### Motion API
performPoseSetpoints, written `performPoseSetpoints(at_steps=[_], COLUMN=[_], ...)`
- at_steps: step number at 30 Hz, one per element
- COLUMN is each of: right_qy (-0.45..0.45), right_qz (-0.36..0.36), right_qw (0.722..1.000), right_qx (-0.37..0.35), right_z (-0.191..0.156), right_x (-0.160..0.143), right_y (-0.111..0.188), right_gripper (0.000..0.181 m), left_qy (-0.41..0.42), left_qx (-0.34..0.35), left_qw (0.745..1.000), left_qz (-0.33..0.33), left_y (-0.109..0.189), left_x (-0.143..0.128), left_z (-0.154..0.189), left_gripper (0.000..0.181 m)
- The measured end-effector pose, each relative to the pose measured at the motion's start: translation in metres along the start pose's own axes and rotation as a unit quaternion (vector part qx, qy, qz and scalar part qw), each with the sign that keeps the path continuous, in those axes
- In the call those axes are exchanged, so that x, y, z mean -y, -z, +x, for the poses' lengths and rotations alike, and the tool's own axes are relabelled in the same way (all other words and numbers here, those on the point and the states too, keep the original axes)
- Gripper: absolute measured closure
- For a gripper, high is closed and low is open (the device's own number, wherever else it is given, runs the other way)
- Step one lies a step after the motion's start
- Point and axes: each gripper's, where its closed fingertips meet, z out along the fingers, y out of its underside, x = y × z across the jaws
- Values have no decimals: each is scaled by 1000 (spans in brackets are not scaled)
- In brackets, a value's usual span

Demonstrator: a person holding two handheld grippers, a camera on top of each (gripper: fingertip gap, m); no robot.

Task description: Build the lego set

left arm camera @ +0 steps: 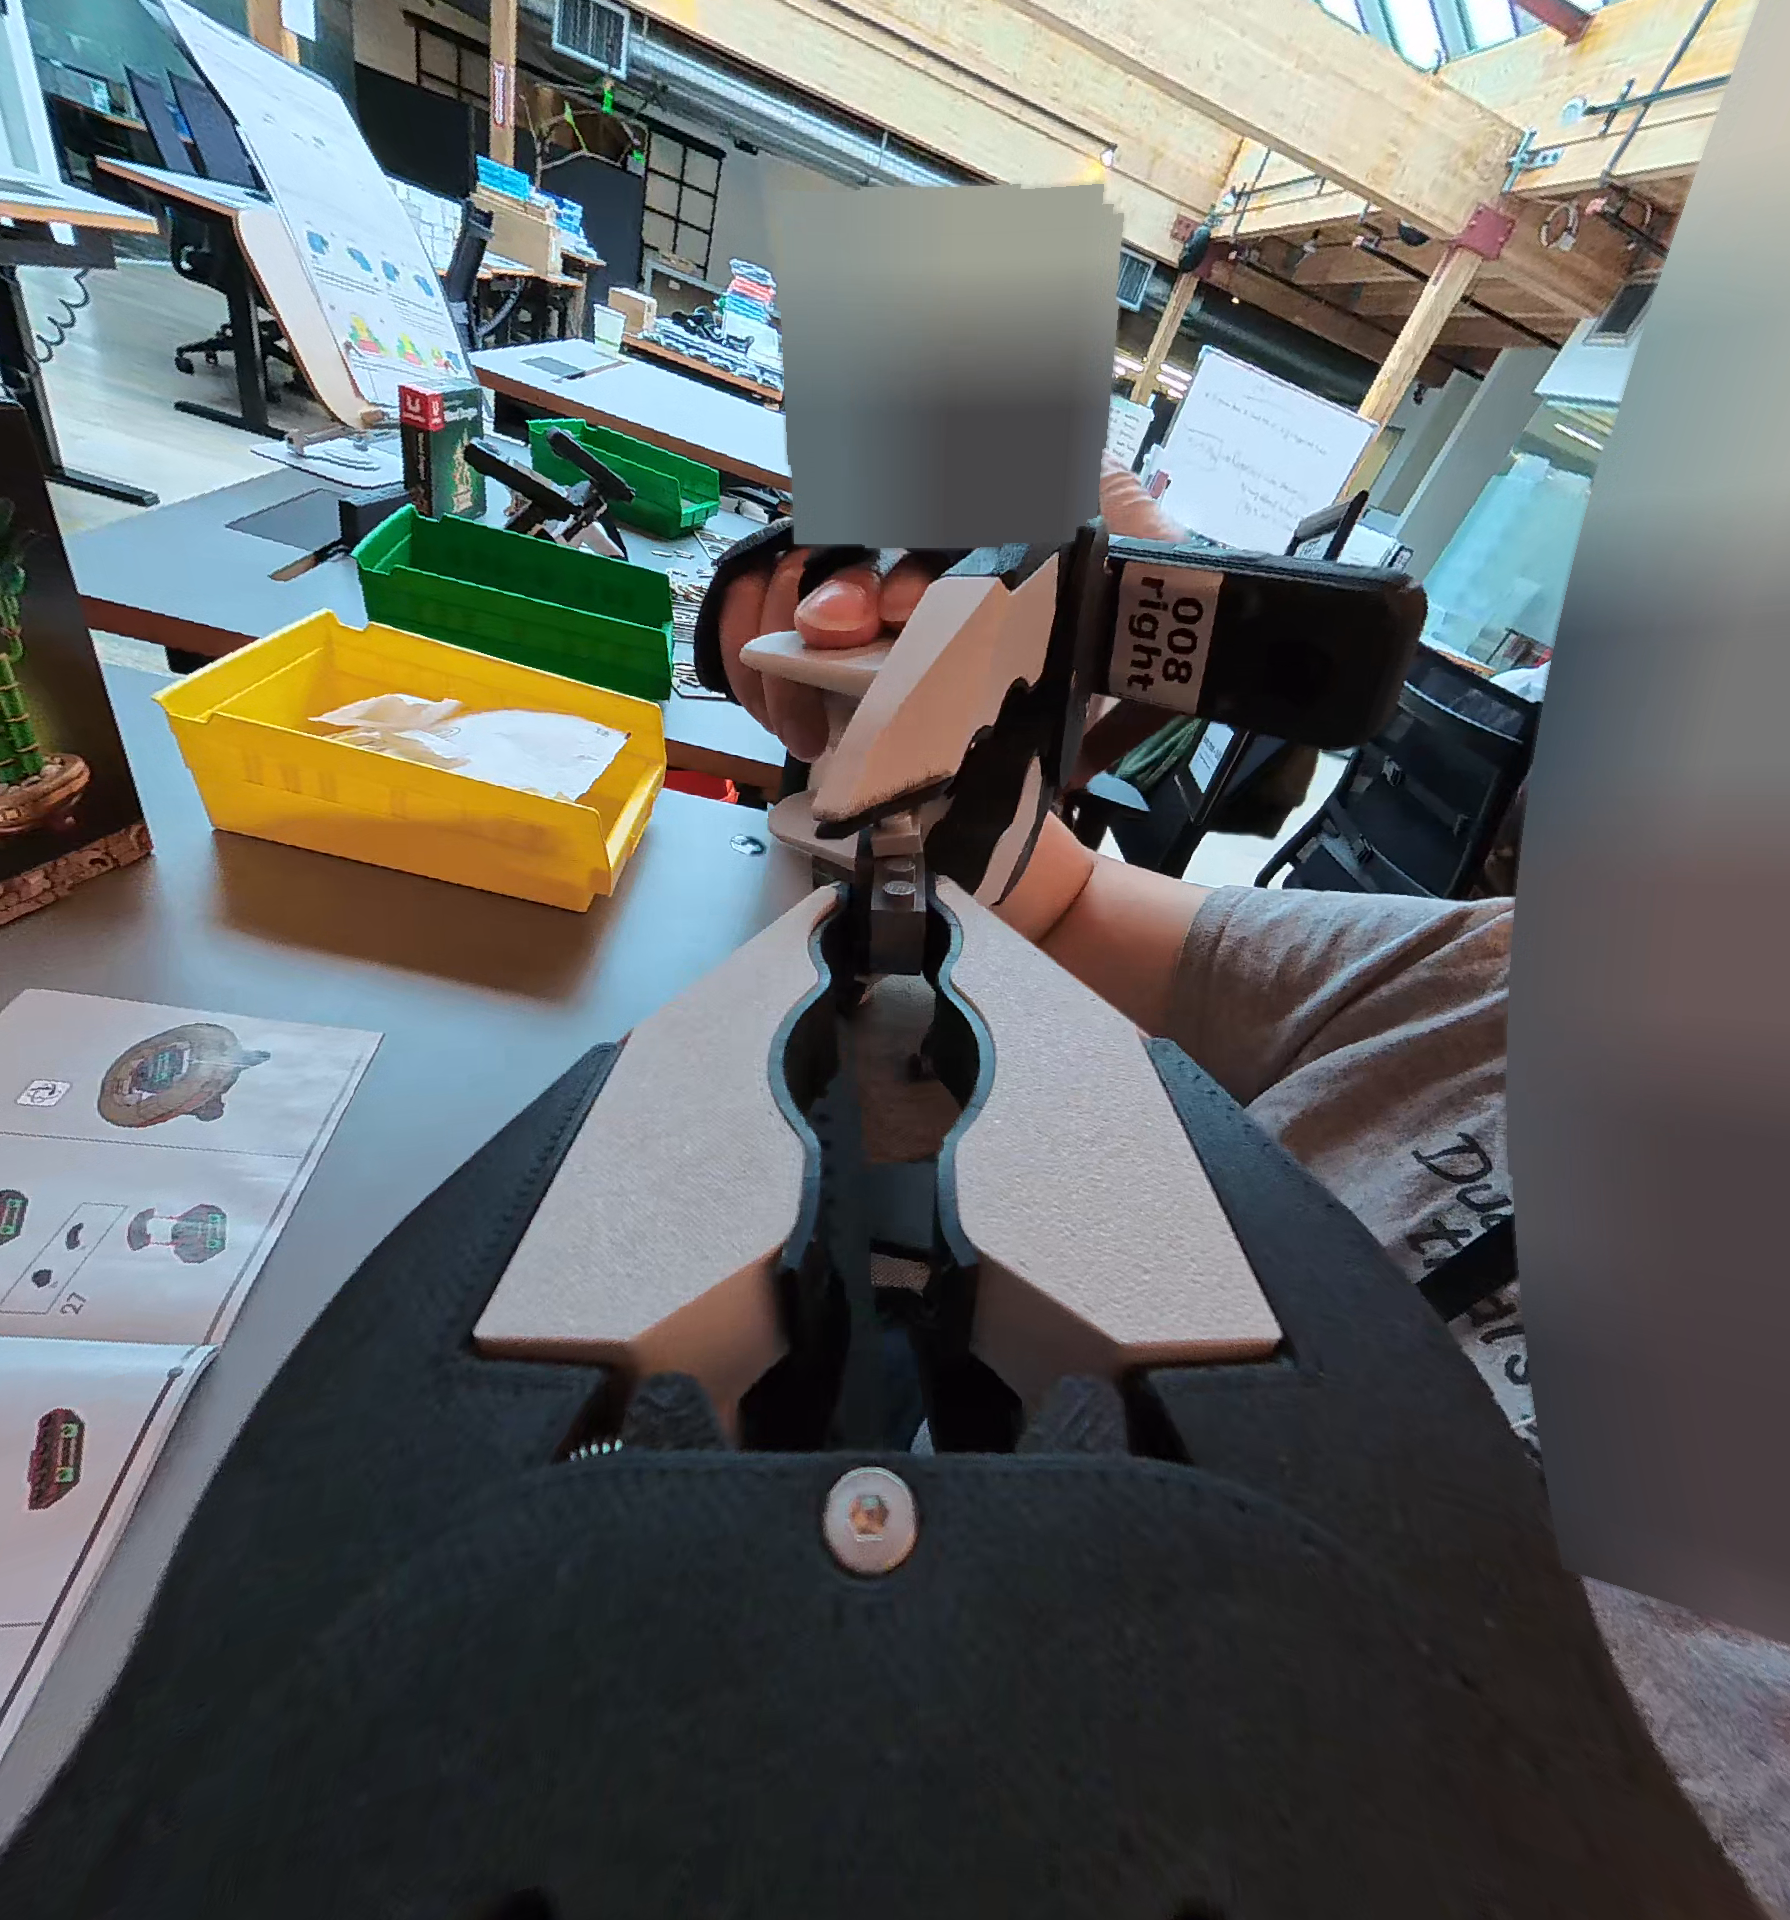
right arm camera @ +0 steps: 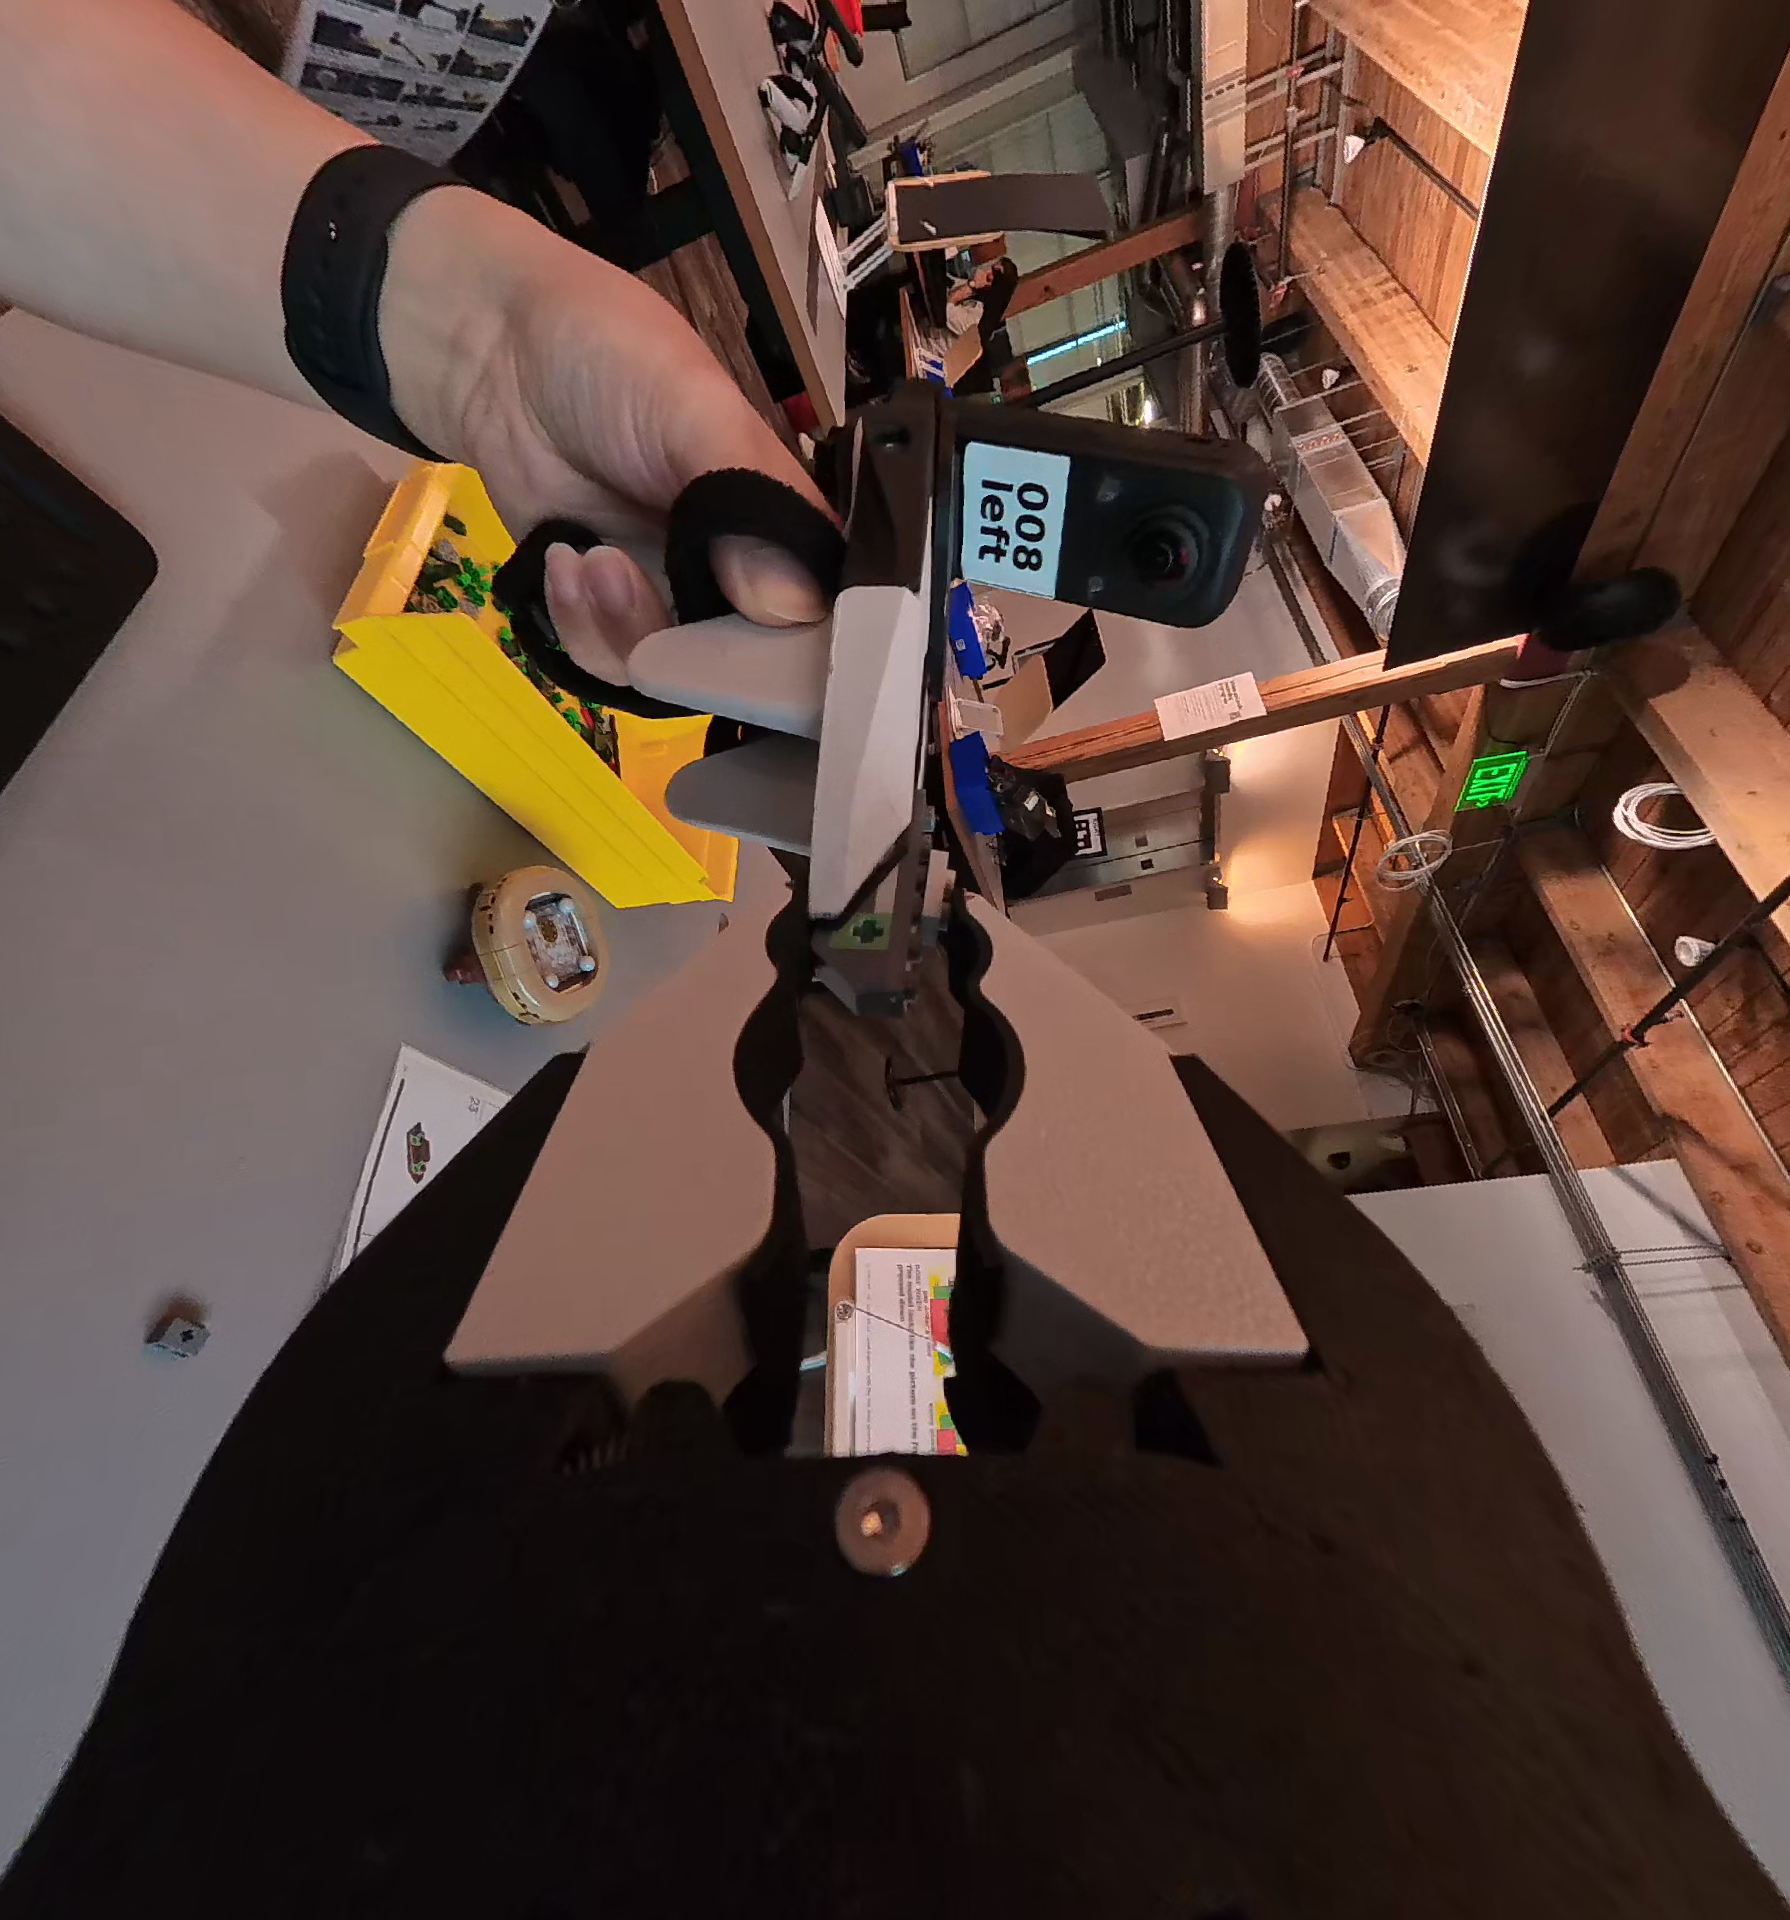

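A small dark grey lego assembly (left arm camera: 897, 906) is held in the air between both grippers. My left gripper (left arm camera: 891, 902) is shut on its near end. My right gripper (left arm camera: 875, 831) comes down from above, held by a hand, and is shut on its far end. In the right wrist view the assembly (right arm camera: 886, 961) shows a green tile on its side, pinched at my right gripper (right arm camera: 875, 935). The left gripper (right arm camera: 863, 902) meets it from ahead, held by a hand with black finger straps. A round tan lego pot base (right arm camera: 543, 945) sits on the table.
A yellow bin (left arm camera: 403, 748) with plastic bags and green bins (left arm camera: 517, 592) stand behind on the table. A second yellow bin (right arm camera: 517, 707) holds loose bricks. The open instruction booklet (left arm camera: 112, 1174) and the set's box (left arm camera: 18, 665) lie to the left. A small grey piece (right arm camera: 177, 1333) lies loose. My left and right fingertips are right by each other.
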Motion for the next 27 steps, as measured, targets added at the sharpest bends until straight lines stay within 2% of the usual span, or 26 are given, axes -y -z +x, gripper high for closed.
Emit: performPoseSetpoints(at_steps=[27], right_qy=[10], right_qz=[1], right_qw=[1000], right_qx=[-12], right_z=[-1], right_x=[-3], right_y=[1], right_gripper=[160], left_qy=[16], left_qx=[-13], left_qw=[1000], left_qz=[20], left_y=[7], left_x=[0], left_z=[-3], left_gripper=[172])
